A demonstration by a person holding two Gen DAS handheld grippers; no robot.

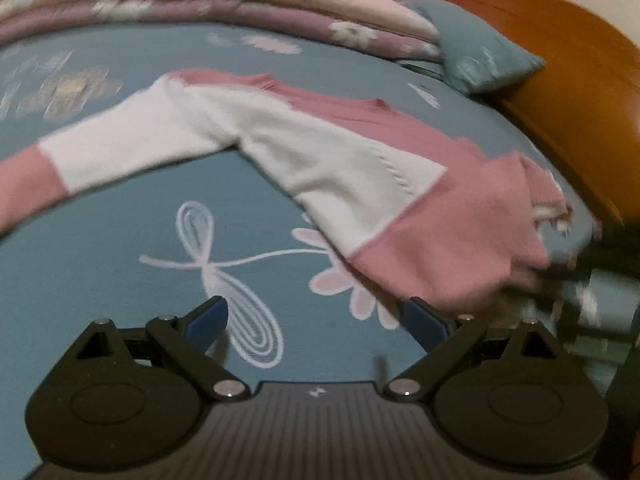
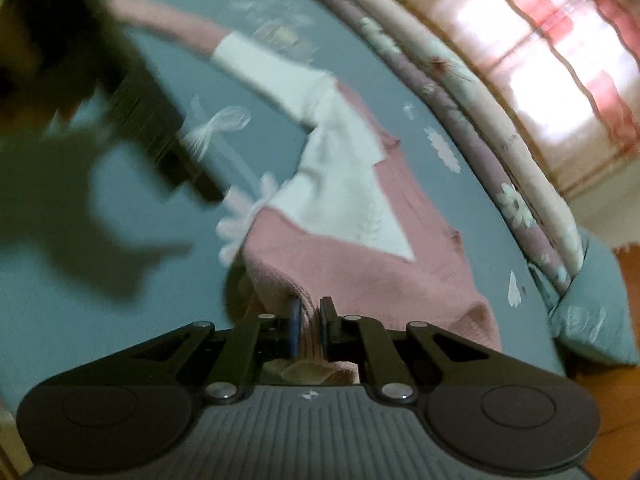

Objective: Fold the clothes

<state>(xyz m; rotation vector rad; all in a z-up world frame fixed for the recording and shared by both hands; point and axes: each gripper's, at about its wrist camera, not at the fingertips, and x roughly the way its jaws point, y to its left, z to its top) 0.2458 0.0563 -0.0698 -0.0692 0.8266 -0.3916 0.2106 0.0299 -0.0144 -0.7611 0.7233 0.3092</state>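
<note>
— So, what fills the scene?

— Mostly a bed with a blue-grey sheet printed with white loops and pale pink flowers. Folded floral quilts lie along its far side, with a blue pillow beside an orange wooden board.

— And the clothing?

— A pink and white sweater lies spread on the sheet, one sleeve stretched out to the left.

— What about the tongs?

— The left gripper hangs over the sheet just beside the sweater's hem, jaws wide apart with nothing between them. The right gripper has its jaws nearly together, pinching a bunched pink edge of the sweater's hem.
</note>
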